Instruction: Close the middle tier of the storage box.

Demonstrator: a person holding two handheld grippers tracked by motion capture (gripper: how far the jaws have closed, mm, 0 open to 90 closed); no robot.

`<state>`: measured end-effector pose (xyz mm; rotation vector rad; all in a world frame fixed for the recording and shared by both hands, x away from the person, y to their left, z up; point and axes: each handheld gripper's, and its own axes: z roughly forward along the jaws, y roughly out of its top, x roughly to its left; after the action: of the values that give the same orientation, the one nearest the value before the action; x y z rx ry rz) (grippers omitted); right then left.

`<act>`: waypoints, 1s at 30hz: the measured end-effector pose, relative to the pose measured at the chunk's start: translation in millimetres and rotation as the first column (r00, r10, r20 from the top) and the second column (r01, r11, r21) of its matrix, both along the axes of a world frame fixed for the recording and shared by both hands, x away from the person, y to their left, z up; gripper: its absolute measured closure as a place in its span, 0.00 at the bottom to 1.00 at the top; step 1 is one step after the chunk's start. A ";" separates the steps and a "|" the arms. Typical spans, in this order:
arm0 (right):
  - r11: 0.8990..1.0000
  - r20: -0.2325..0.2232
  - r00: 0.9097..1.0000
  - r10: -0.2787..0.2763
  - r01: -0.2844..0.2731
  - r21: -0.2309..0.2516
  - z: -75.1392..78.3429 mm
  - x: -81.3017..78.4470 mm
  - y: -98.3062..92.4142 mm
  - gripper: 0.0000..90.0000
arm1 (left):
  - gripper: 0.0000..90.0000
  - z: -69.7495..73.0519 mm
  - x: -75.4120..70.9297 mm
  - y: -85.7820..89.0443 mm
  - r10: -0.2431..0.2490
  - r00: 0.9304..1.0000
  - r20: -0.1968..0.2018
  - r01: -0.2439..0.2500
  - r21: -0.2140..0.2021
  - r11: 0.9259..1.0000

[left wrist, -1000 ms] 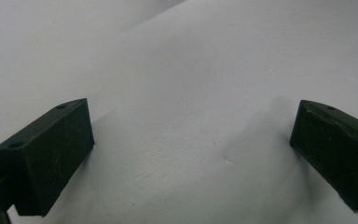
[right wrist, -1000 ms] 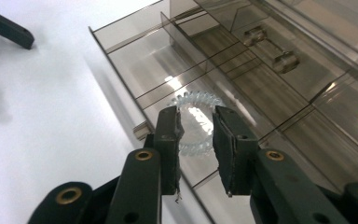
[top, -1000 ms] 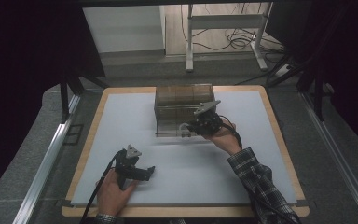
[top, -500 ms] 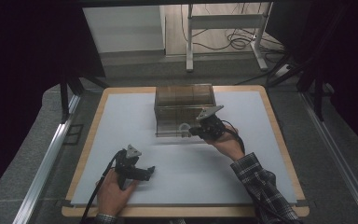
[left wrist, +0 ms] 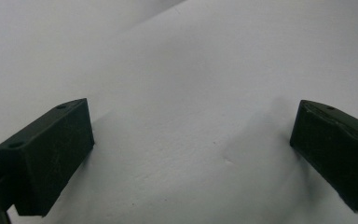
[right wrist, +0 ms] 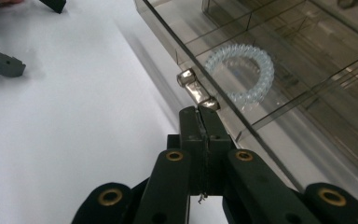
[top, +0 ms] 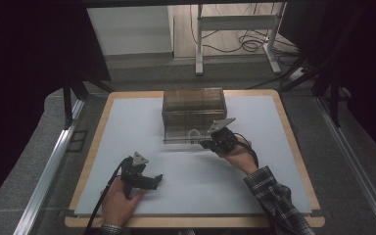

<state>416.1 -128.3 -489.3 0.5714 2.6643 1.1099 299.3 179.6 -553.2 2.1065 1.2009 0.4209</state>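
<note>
Right gripper [right wrist: 204,112] has slid toward frame bottom, fingers closed empty at the drawer handle [right wrist: 196,88]; left gripper [top: 142,178] open; reopen, straddle the handle, then pull straight

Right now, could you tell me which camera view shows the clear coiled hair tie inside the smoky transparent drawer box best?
The right gripper view: the clear coiled hair tie lies close, seen through the front of the smoky transparent drawer box. The high view shows it as a small pale ring. The left gripper view faces the white table surface.

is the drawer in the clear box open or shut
Open, slightly. In the right gripper view the drawer front stands out from the box, with the shut right gripper at its metal handle.
</note>
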 end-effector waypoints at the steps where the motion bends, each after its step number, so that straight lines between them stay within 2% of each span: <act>1: 1.000 -0.002 1.000 0.001 -0.001 -0.002 -1.4 0.0 -0.5 0.98 | 0.00 0.1 0.0 0.0 0.000 1.000 -0.001 0.000 0.001 1.000; 19: 1.000 -0.015 1.000 -0.018 0.018 -0.012 -23.7 7.8 3.7 0.98 | 0.00 0.2 0.0 0.0 0.000 1.000 -0.001 0.000 0.001 1.000; 30: 1.000 0.000 1.000 -0.022 0.022 -0.001 -26.0 10.6 5.7 0.98 | 0.00 0.2 0.0 0.0 0.000 1.000 -0.001 0.000 0.001 1.000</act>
<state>426.7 -122.5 -515.4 0.5998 2.6521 1.1018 299.3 179.6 -553.0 2.1075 1.2021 0.4202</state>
